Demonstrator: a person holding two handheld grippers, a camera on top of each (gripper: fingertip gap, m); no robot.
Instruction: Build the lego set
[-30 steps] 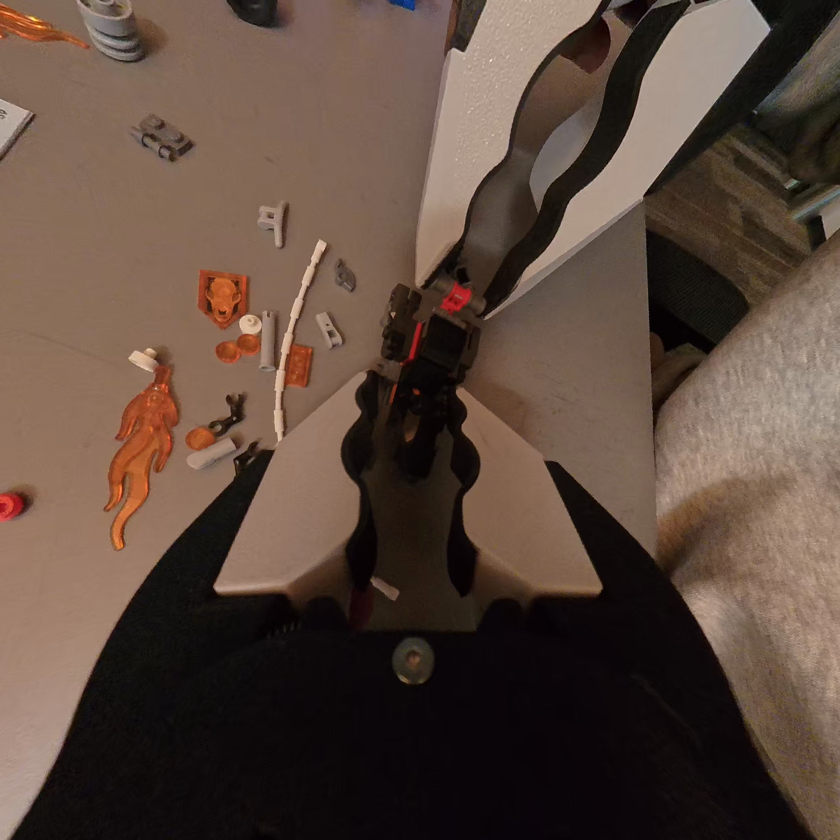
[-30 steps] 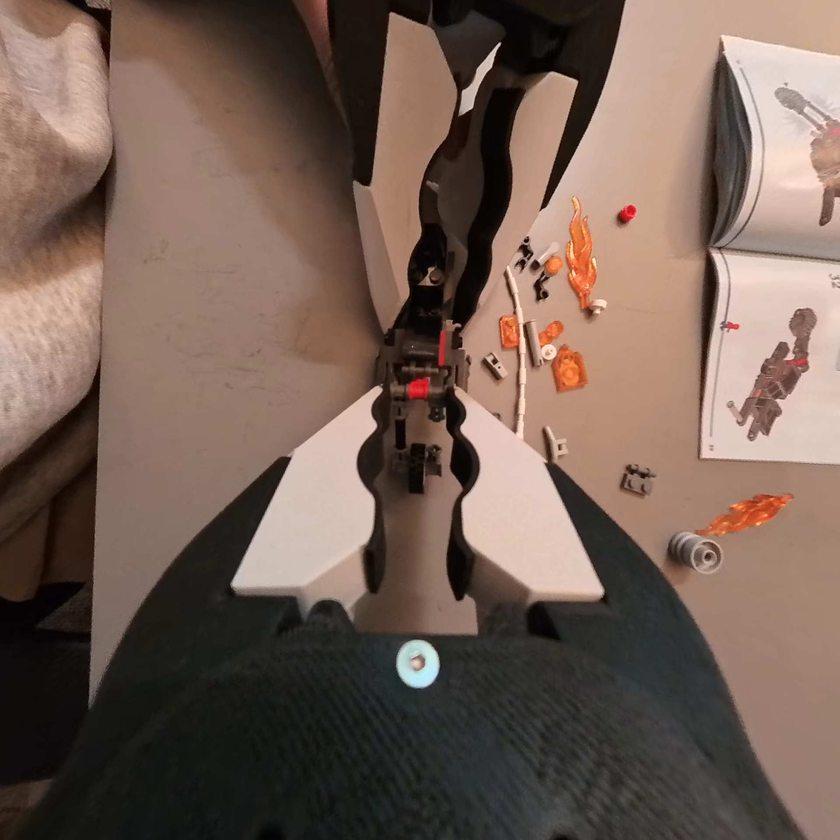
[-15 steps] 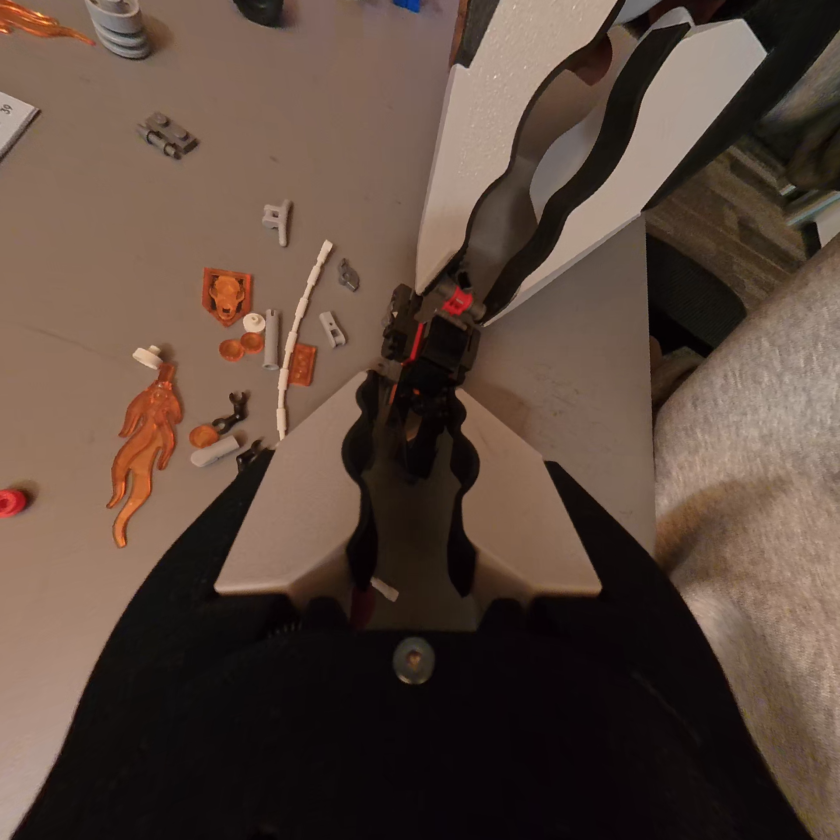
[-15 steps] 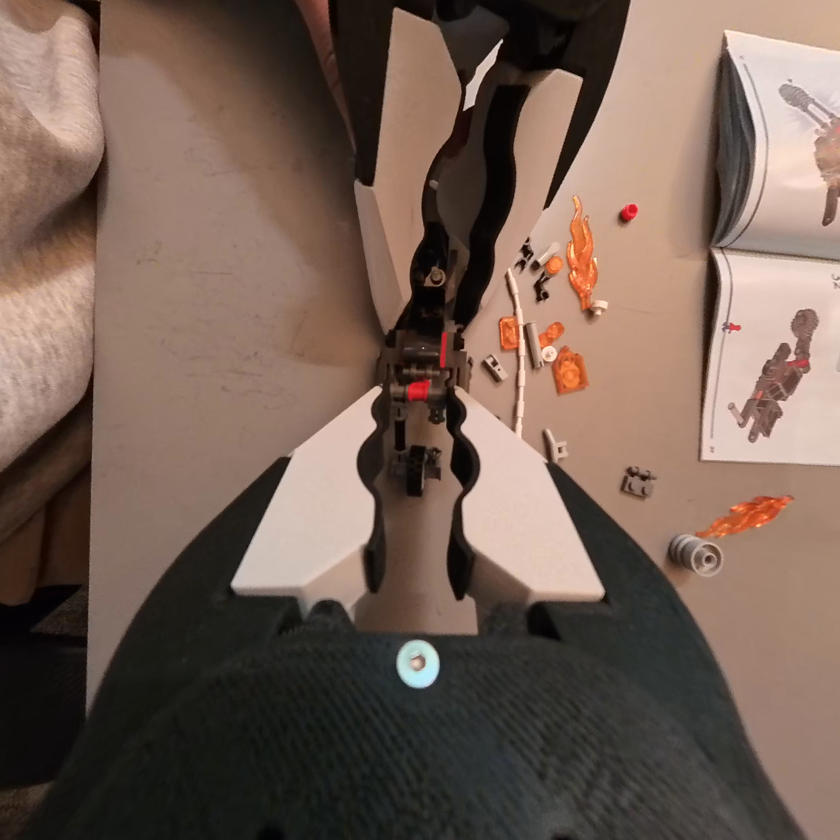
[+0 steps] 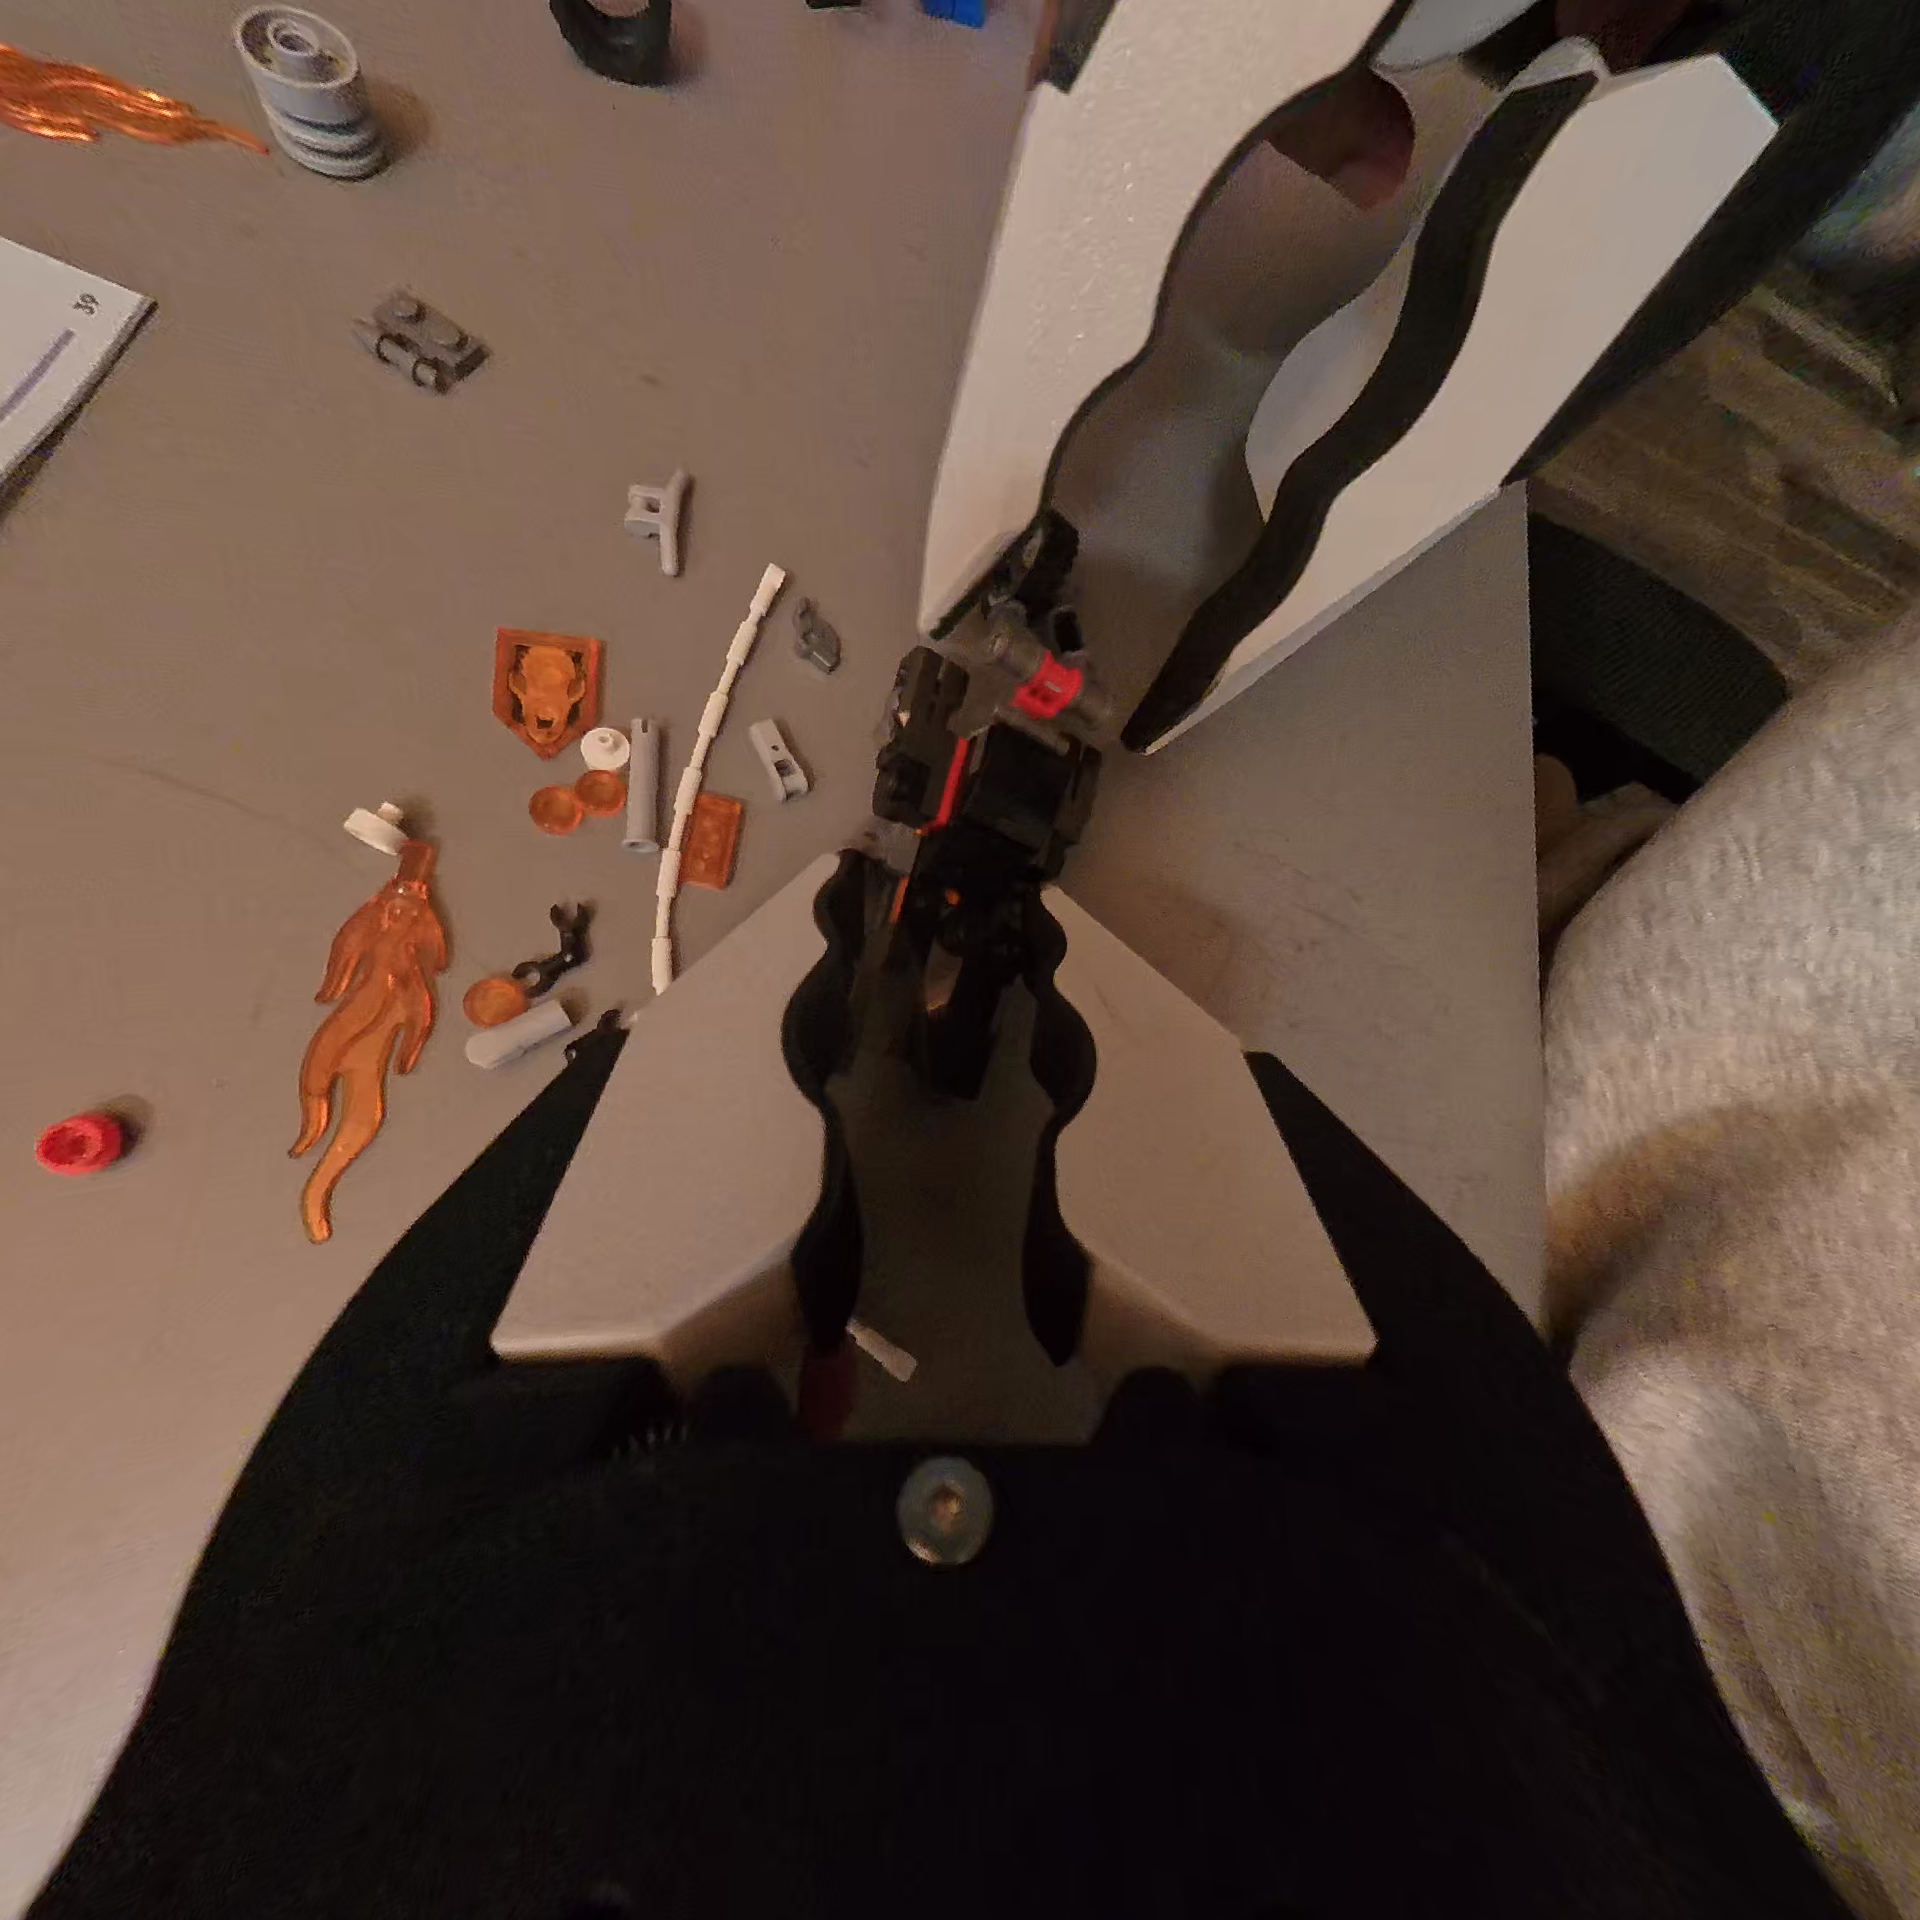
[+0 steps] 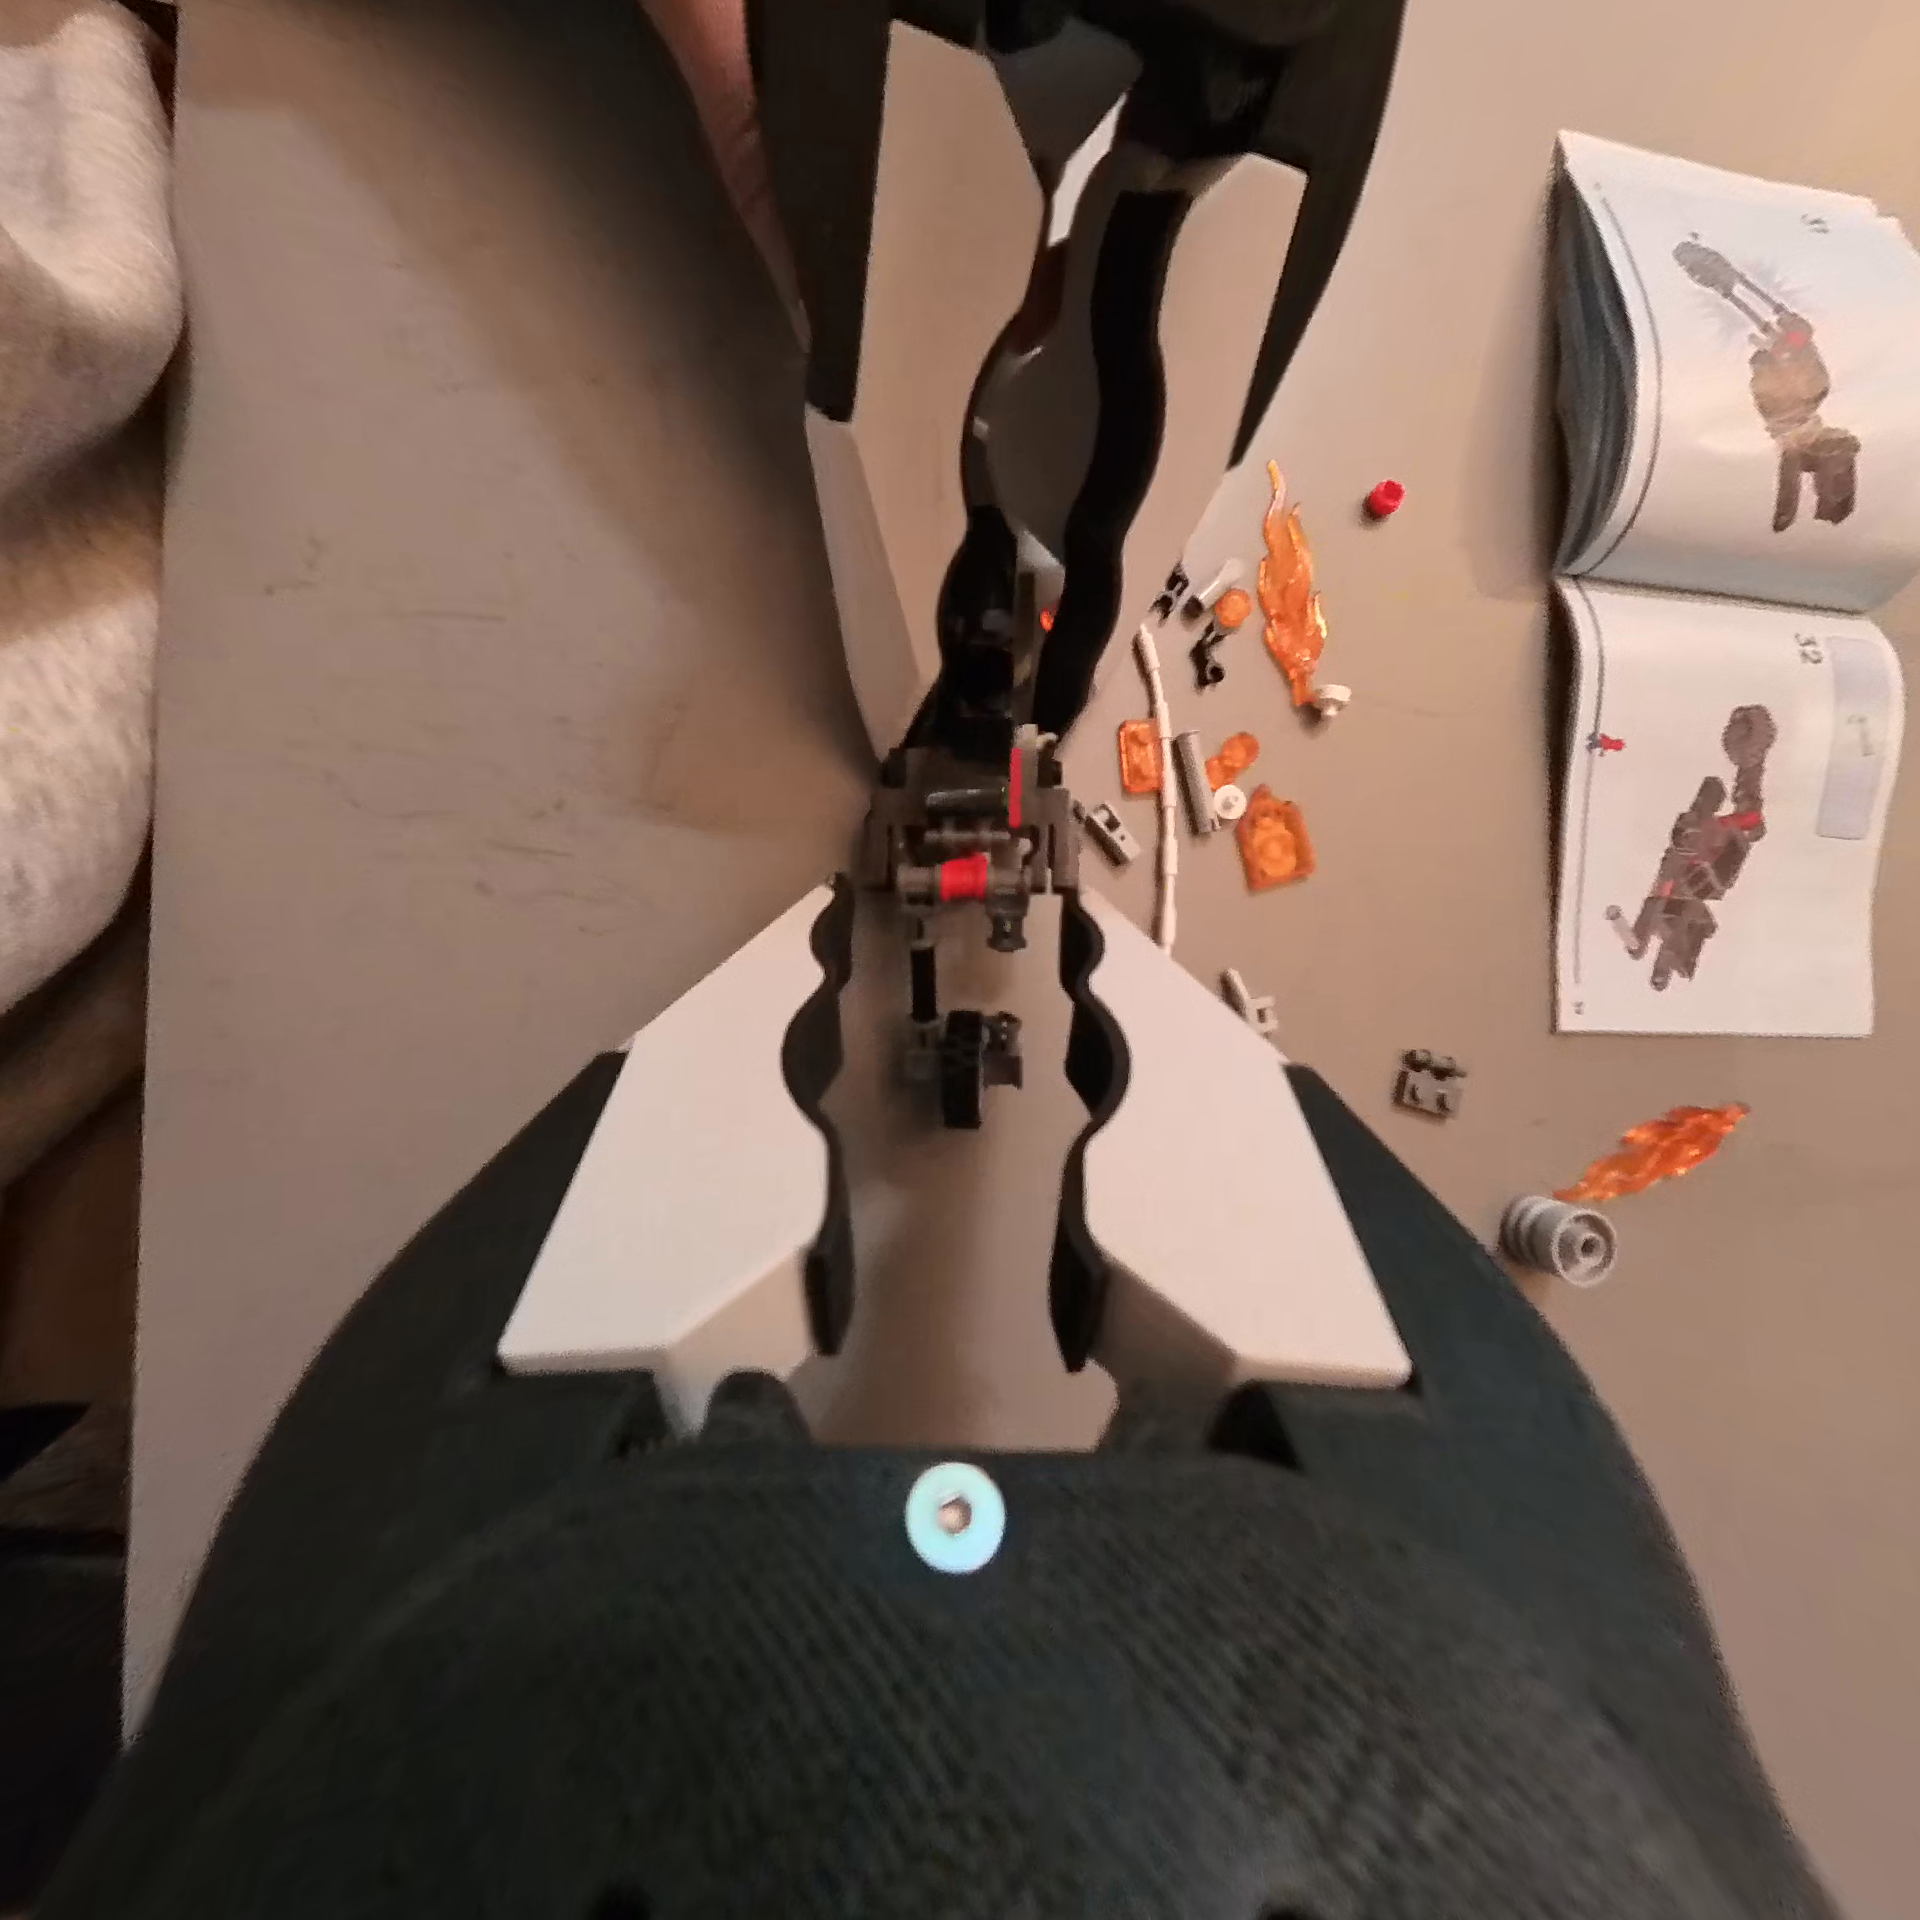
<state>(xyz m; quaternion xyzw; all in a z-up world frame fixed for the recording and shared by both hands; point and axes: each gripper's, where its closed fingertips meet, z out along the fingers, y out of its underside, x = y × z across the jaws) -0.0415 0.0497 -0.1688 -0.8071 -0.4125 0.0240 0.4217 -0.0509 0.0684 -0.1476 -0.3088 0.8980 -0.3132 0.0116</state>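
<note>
A dark grey and black lego assembly (image 5: 982, 784) with a red bush on a grey axle is held above the table between both grippers, which face each other. My left gripper (image 5: 945, 883) is shut on its black end. My right gripper (image 6: 956, 904) is shut on the grey axle end (image 6: 961, 878); it also shows in the left wrist view (image 5: 1034, 681). A black wheel on a thin arm (image 6: 961, 1060) hangs from the assembly between my right fingers. The left gripper shows in the right wrist view (image 6: 977, 738).
Loose parts lie on the grey table (image 5: 260, 520): an orange flame (image 5: 374, 997), an orange shield (image 5: 548, 686), a white segmented rod (image 5: 712, 769), a red stud (image 5: 81, 1141), a grey wheel (image 5: 312, 88). An open instruction booklet (image 6: 1714, 810) lies farther off. Beige fabric (image 5: 1745, 1143) lies past the table edge. The grippers are tip to tip, or close to it. From the left gripper's tips to the orange shield (image 5: 548, 686) is close to 6 cm. It is also in sight in the right wrist view (image 6: 1277, 841).
Both grippers keep their hold on the assembly. The pair has shifted slightly, and the right wrist view is now a little blurred.
</note>
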